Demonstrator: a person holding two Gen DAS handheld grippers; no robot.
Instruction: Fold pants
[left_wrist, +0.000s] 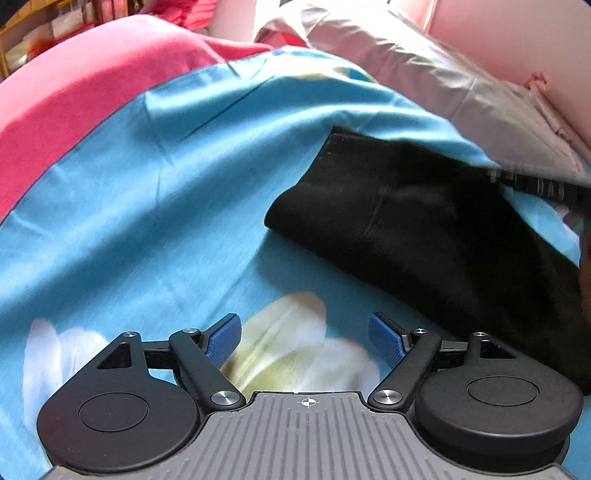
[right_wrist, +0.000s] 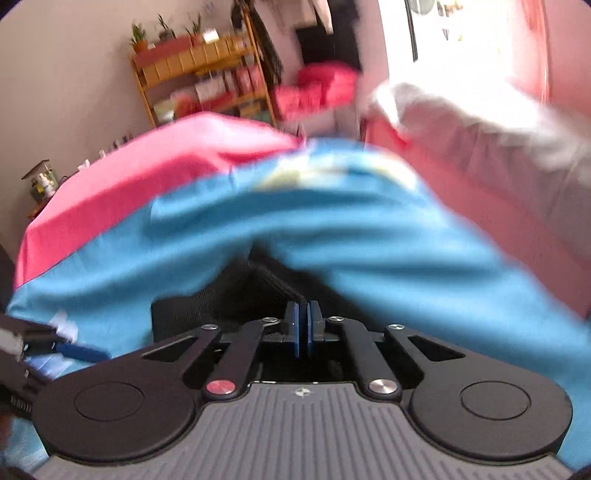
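Pants (left_wrist: 424, 229) of black fabric lie folded on a blue bedsheet (left_wrist: 166, 203), filling the right half of the left wrist view. The left gripper (left_wrist: 304, 332) sits at the bottom centre of that view, its blue-padded fingers spread wide apart over a pale flower print on the sheet, close to the near edge of the pants and holding nothing. A pink blanket (left_wrist: 74, 92) covers the upper left, and a pale grey pillow (left_wrist: 424, 70) lies in the upper right.

In the blurred right wrist view, the right gripper (right_wrist: 303, 325) at lower centre has its blue pads pressed together; black pants fabric (right_wrist: 236, 291) sits right at the fingertips, but whether any cloth is pinched between them cannot be told. A wooden shelf (right_wrist: 199, 70) with potted plants stands against the wall in the upper left.
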